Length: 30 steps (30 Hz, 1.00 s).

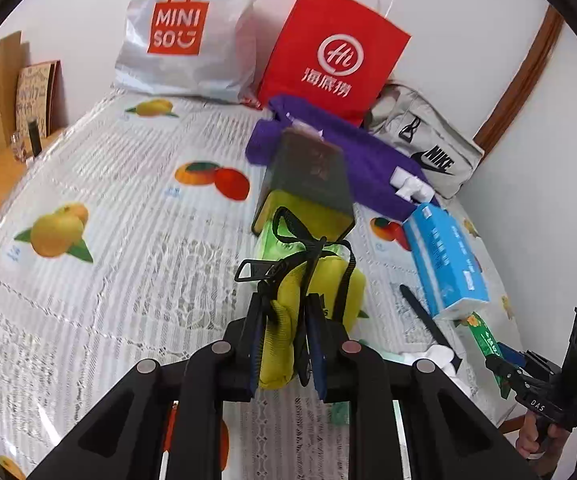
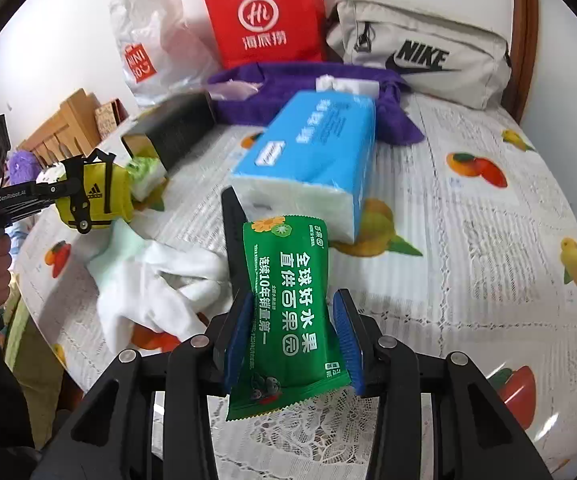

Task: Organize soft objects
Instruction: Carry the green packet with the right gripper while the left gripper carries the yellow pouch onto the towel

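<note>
Left gripper (image 1: pixel 282 344) clamped on a small yellow fabric pouch (image 1: pixel 312 304) with black straps, lifted, apparently clear of the fruit-print tablecloth (image 1: pixel 128 248). Right gripper (image 2: pixel 294 344) closed on a green foil snack packet (image 2: pixel 288 312), held above the cloth just before a blue plastic-wrapped tissue pack (image 2: pixel 312 160). White cloth gloves (image 2: pixel 156 284) lie between the two grippers.

The left gripper (image 1: pixel 284 320) pinches a yellow pouch (image 1: pixel 320 300) (black straps dangling) above the fruit-print tablecloth (image 1: pixel 108 280). Ahead lie a dark box (image 1: pixel 308 176), purple cloth (image 1: pixel 368 152) and blue tissue pack (image 1: pixel 444 256).
</note>
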Each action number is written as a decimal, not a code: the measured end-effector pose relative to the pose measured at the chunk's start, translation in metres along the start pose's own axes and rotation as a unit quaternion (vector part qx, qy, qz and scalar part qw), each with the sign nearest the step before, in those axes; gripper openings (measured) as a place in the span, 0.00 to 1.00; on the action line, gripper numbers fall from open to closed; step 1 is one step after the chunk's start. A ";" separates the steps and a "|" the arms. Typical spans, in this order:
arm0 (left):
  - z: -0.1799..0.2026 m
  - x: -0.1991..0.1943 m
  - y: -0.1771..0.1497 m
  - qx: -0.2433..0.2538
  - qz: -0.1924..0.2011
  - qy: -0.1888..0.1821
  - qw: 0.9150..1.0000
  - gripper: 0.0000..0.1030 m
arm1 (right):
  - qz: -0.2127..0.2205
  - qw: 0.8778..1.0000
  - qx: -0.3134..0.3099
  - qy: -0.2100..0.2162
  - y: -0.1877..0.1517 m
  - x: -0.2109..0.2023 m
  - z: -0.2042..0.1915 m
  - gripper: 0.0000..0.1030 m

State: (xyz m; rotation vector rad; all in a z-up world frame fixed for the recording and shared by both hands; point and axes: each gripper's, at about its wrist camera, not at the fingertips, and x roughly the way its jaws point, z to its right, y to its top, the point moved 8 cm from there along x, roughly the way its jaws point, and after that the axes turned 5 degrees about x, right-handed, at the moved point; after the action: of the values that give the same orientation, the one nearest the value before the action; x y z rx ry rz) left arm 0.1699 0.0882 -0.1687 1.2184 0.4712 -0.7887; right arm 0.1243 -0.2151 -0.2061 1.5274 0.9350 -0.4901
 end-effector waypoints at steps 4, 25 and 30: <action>0.007 -0.010 0.009 0.004 0.012 -0.005 1.000 0.18 | 0.015 1.000 -0.005 0.004 0.009 -0.013 -0.006 0.40; 0.024 -0.024 0.091 0.027 0.043 0.019 0.999 0.18 | 0.067 0.998 -0.018 0.010 0.112 -0.025 -0.015 0.40; 0.027 -0.014 0.111 0.027 0.041 0.020 0.999 0.18 | 0.068 0.998 -0.010 0.008 0.133 -0.017 -0.011 0.40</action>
State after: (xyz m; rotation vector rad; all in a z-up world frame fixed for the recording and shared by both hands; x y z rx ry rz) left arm 0.2414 0.0817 -0.0792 1.2970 0.4332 -0.7119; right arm 0.2166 -0.2038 -0.1088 1.5660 0.8394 -0.3706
